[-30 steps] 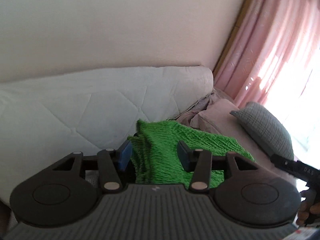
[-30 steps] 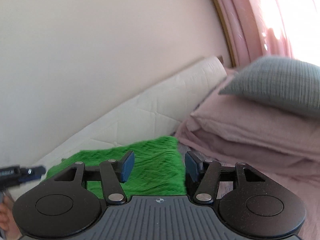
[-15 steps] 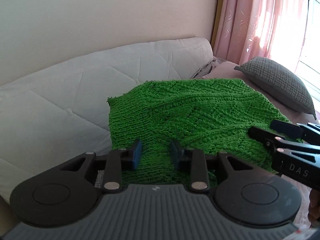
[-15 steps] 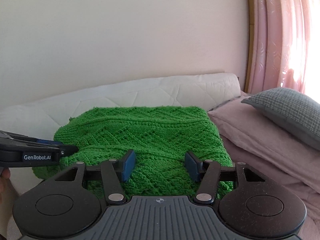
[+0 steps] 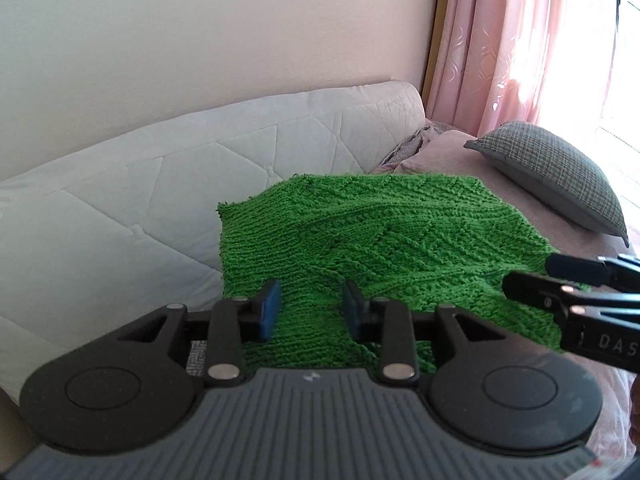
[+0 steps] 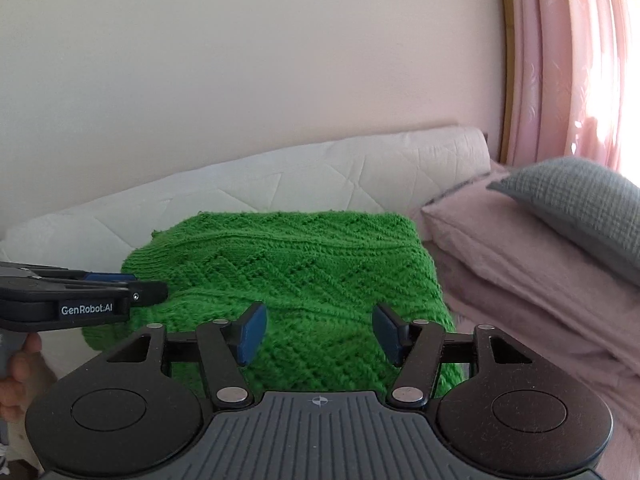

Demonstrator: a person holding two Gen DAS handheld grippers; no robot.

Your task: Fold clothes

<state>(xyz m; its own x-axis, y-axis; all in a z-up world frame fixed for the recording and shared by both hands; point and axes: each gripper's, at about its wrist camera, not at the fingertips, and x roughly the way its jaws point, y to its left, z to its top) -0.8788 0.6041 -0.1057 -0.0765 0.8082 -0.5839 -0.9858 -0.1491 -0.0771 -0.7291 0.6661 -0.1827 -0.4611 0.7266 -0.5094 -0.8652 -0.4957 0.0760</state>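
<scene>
Left tool [image 5: 310,309] and right tool [image 6: 319,334] both spread, pinching nothing, hovering over near edge of green knit [image 5: 360,240]. Versus a second ago: knit was bunched and lifted, now laid flat on the bed [image 5: 532,208], so fold looks placed. Far edge abuts white quilted cushion [image 5: 160,200]; grey pillow [image 5: 560,176] well apart at right.

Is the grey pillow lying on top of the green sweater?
No, the grey pillow lies off to the right on the pink bedding, apart from the green sweater.
</scene>
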